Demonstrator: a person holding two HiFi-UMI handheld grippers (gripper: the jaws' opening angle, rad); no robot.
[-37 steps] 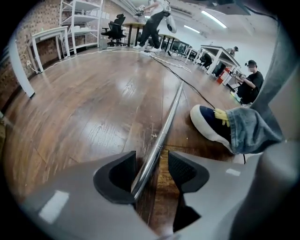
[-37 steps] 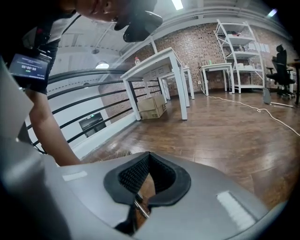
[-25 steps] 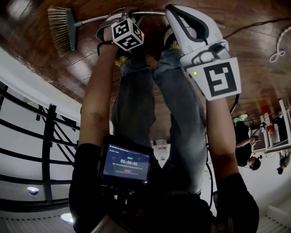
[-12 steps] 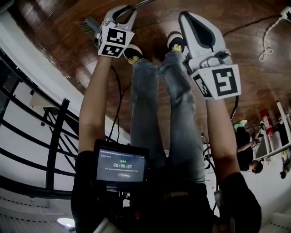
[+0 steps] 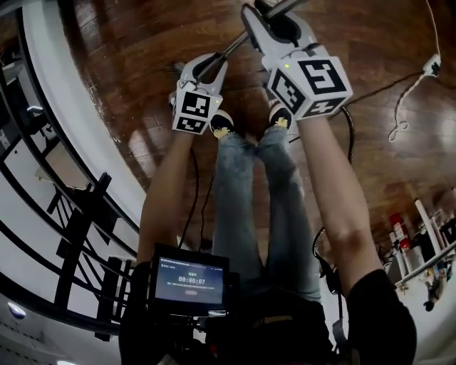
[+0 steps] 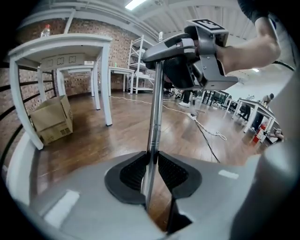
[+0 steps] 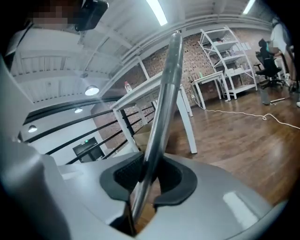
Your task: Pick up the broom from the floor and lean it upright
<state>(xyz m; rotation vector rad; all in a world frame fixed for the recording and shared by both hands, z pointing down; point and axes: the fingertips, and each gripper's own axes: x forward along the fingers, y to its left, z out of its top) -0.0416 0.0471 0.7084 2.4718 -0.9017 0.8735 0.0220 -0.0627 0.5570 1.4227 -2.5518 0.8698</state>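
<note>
**Dark wood floor [image 5: 135, 78]**

The glossy planks carry the person's shoes [image 5: 222, 126] in the middle. To the right lies a white cable [image 5: 413, 91]. At the far left, a cardboard box [image 6: 50, 119] sits between the legs of a white table [image 6: 107, 89].

The broom [image 5: 234, 48] is up off the floor [image 5: 121, 78], its bristle head gone from the head view. Both grippers ride higher. The jaws of the left gripper [image 5: 206, 65] have just been closing on the handle [image 6: 153, 117], those of the right gripper [image 5: 274, 16] easing apart around it.
</note>
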